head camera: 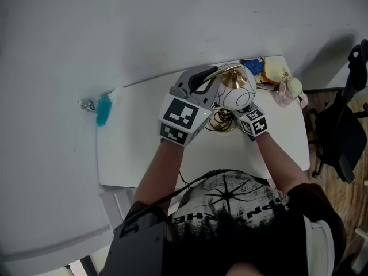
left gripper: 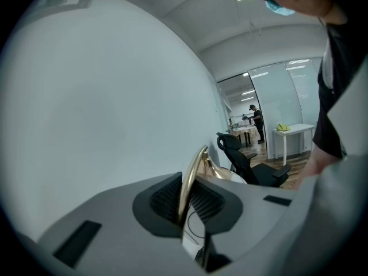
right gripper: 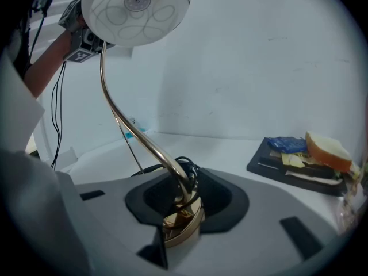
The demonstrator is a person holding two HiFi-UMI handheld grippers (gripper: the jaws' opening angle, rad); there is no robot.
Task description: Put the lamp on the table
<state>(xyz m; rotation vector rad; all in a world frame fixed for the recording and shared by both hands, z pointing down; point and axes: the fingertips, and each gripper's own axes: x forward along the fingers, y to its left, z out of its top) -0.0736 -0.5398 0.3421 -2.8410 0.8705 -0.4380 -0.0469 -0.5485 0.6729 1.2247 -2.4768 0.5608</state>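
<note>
The lamp (head camera: pixel 238 95) has a white shade (right gripper: pixel 135 7), bent gold stem (left gripper: pixel 194 167), gold base (right gripper: pixel 184 226). Left claw (left gripper: pixel 185 197) pinches the stem; right claw (right gripper: pixel 181 204) stands open around the base.

This is an office-style workroom. In the head view a white rectangular table (head camera: pixel 126 154) stands against a plain pale wall (head camera: pixel 172 27). A black swivel office chair (head camera: pixel 339 142) sits at the table's 3 o'clock, on wood-plank flooring (head camera: pixel 348 200). Toward 3 o'clock in the left gripper view are a floor-to-ceiling glass partition (left gripper: pixel 276 96), ceiling strip lights (left gripper: pixel 298 62) and a second small white table (left gripper: pixel 294 131). A distant person (left gripper: pixel 256 118) stands at another table there.
</note>
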